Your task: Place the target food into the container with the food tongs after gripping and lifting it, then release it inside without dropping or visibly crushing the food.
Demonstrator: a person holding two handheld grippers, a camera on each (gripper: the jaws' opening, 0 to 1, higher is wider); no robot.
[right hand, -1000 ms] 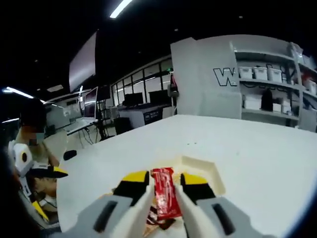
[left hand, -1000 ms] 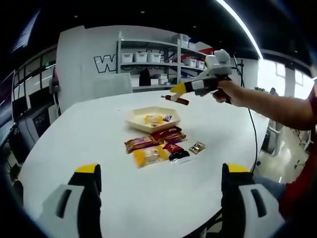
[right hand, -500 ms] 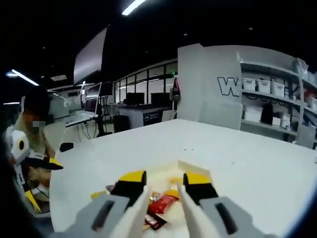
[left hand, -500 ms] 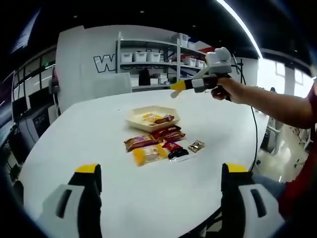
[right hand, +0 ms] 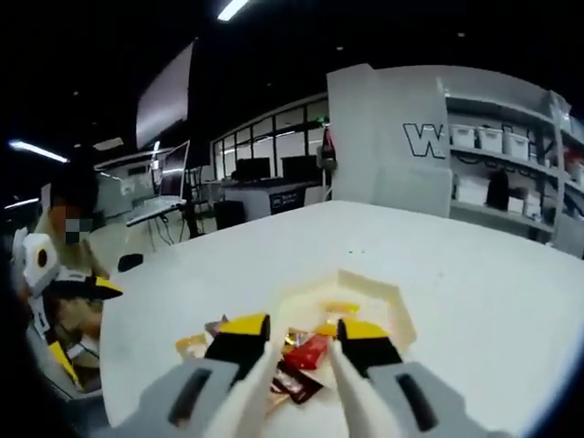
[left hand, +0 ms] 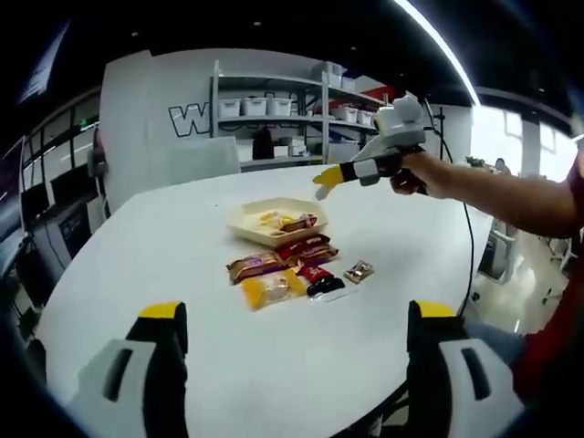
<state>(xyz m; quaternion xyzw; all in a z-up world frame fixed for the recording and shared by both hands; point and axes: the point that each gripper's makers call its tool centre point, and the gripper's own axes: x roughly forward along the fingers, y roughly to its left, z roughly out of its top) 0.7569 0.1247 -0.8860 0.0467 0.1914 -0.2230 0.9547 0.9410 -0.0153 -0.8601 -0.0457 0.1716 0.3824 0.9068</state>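
The cream tray (left hand: 245, 219) sits mid-table with a red snack packet (left hand: 299, 222) and a yellow-wrapped item lying in it. My right gripper (left hand: 321, 185), held by a hand, hovers above the tray's far right side. In the right gripper view that gripper (right hand: 301, 330) stands open with nothing between its yellow tips. The red packet (right hand: 308, 351) lies below them, inside the tray (right hand: 370, 285). My left gripper (left hand: 297, 315) is open over the near table edge, well short of the food.
Several wrapped snacks lie in front of the tray: a brown bar (left hand: 255, 265), a yellow packet (left hand: 269, 288), red packets (left hand: 310, 246) and a small gold one (left hand: 359, 271). Shelving (left hand: 274, 109) stands behind the white table (left hand: 137, 246). A person's arm (left hand: 493, 196) reaches in from the right.
The right gripper let go of the red packet, which now lies in the tray, and has since shifted slightly above it. The left gripper has stayed put.
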